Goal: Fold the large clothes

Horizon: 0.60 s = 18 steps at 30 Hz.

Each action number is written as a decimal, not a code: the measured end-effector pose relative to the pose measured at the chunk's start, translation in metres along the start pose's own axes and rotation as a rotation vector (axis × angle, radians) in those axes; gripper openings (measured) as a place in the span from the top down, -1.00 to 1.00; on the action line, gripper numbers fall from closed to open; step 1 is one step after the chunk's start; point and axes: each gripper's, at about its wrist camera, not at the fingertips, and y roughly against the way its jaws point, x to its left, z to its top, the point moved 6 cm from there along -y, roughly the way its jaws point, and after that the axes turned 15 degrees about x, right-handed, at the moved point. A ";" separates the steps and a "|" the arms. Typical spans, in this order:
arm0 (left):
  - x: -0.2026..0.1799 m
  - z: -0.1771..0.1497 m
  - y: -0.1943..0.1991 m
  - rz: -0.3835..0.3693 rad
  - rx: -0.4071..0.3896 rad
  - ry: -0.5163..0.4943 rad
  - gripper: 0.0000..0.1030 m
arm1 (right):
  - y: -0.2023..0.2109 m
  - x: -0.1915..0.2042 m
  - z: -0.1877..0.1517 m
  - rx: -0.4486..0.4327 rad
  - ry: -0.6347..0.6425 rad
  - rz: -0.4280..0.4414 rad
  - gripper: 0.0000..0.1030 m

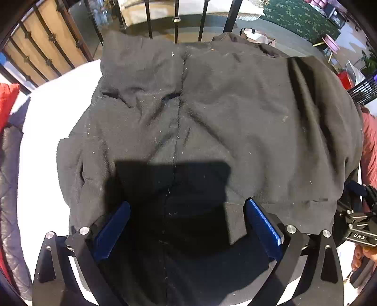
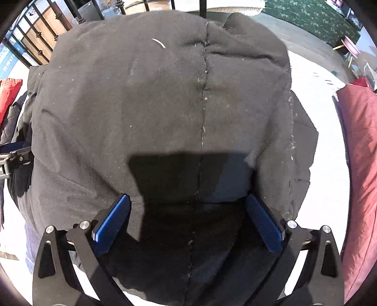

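A large black fleece garment lies spread on a white surface, with a seam down its middle. My left gripper is open just above the garment's near edge, blue pads apart, holding nothing. In the right wrist view the same black garment fills the frame, folded with a layer edge at the right. My right gripper is open over its near part, empty. The right gripper also shows at the right edge of the left wrist view.
A black metal railing runs along the far side. A red garment and a grey quilted one lie at the left. A pink-red garment lies at the right on the white surface.
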 end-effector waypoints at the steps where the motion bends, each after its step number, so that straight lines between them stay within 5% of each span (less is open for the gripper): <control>1: -0.001 -0.004 0.002 0.012 -0.008 -0.007 -0.88 | 0.002 0.000 -0.001 -0.003 -0.002 -0.004 -0.89; 9: 0.000 -0.035 0.028 0.027 -0.058 -0.005 -0.88 | 0.024 0.003 -0.022 -0.019 -0.017 -0.016 -0.89; 18: 0.038 -0.055 0.044 -0.012 -0.066 0.056 -0.88 | 0.047 -0.034 -0.036 -0.083 -0.136 0.125 -0.89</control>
